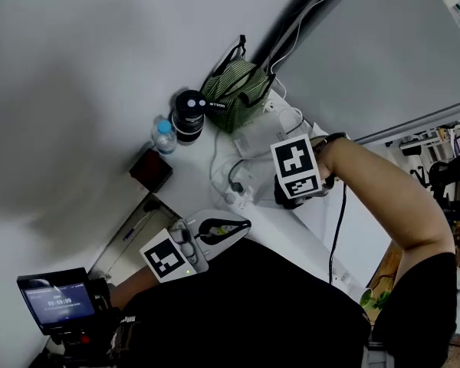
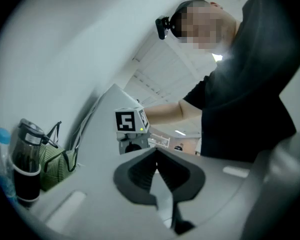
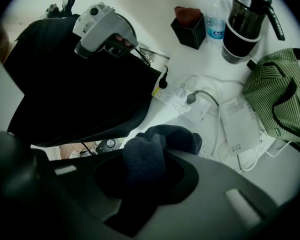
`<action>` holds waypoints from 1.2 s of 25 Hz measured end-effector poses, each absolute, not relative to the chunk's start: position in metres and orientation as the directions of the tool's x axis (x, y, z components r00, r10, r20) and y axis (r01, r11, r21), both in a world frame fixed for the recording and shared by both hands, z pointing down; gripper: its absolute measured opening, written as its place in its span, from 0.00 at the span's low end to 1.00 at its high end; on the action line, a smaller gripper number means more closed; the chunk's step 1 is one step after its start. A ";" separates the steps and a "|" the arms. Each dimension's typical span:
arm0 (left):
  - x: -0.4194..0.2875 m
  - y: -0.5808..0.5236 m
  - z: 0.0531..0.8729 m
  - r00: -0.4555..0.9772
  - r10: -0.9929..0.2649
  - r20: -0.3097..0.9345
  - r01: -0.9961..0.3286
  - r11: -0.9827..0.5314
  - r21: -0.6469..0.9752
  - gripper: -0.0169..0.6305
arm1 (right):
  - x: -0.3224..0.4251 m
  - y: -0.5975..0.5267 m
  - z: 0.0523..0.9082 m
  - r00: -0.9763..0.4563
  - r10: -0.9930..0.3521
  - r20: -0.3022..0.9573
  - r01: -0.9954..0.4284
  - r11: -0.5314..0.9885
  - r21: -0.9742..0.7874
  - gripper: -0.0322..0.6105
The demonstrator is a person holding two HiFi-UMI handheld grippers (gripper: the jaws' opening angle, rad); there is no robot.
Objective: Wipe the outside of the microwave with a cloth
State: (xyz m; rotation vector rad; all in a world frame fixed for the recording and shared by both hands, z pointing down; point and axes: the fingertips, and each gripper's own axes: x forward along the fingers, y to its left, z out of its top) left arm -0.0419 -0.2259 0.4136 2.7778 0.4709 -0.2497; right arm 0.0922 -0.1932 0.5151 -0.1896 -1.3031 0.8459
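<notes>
A dark blue cloth (image 3: 151, 153) is bunched between the jaws of my right gripper (image 3: 146, 160), which is shut on it above a white tabletop (image 3: 190, 74). In the head view the right gripper (image 1: 290, 196) hangs under its marker cube at centre right, and the cloth is hidden there. My left gripper (image 1: 239, 225) sits at lower centre, close to the person's black shirt. Its jaws meet with nothing between them in the left gripper view (image 2: 157, 158). I cannot make out a microwave in any view.
On the white table stand a green striped bag (image 1: 234, 94), a black tumbler (image 1: 188, 115), a water bottle (image 1: 165, 135) and a dark box (image 1: 151, 170). A power strip (image 3: 174, 95), cables and papers (image 3: 238, 125) lie nearby. A small screen (image 1: 56, 300) is at lower left.
</notes>
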 end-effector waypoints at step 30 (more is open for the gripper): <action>0.017 -0.132 0.375 0.834 0.501 -0.231 0.547 -0.805 0.229 0.03 | 0.116 -0.102 0.399 -0.269 -0.448 0.852 -0.856 0.516 0.001 0.18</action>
